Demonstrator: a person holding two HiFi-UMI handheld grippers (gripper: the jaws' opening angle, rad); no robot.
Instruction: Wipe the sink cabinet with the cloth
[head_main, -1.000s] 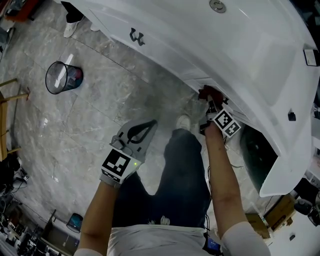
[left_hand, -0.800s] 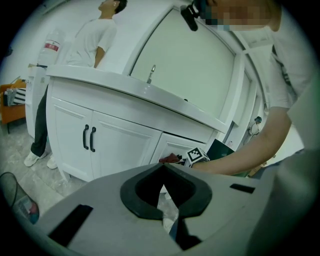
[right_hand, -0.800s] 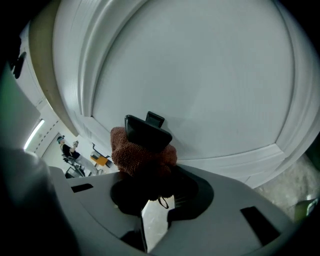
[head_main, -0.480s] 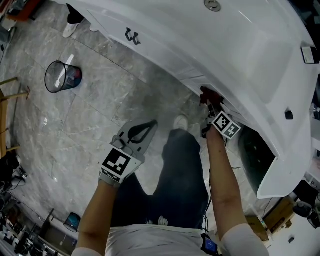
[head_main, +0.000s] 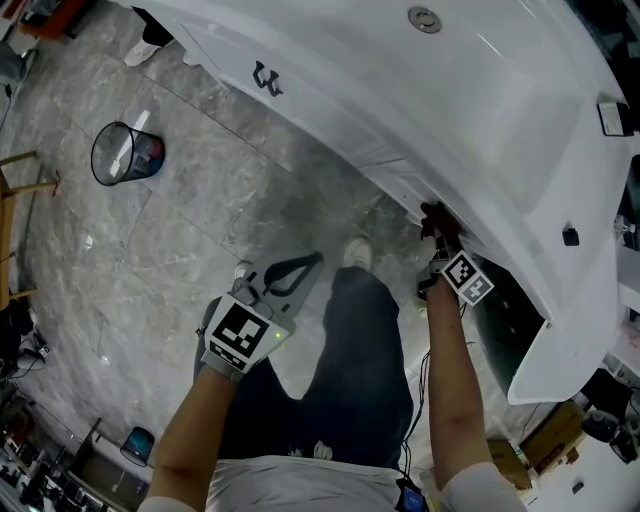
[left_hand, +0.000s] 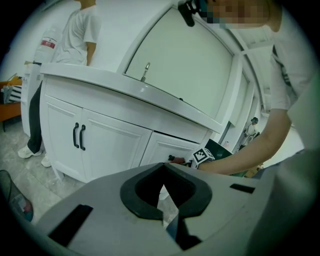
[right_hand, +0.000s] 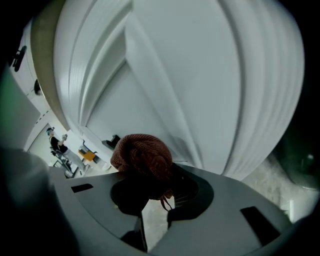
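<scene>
Where right tongs (right_hand: 155, 197) pinch, woven cloth (right_hand: 142, 156) lies balled.

Well off to the left of the left claw (head_main: 305, 265), a wire wastebasket (head_main: 128, 153) stands on the grey marbled floor (head_main: 200, 230), while a white shoe (head_main: 357, 253) sits just right of it.

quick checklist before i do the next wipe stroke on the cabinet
1. Cloth clamped in the right gripper: ok.
2. Cloth pressed on the cabinet: cannot tell. It sits right at the white panel, but contact does not show.
3. Cloth spread flat for wiping: not ok, it is bunched into a ball.
4. Left gripper empty, jaws together, held away from the cabinet: ok.
5. Bin out of the way: ok, it stands well off to the left.
</scene>
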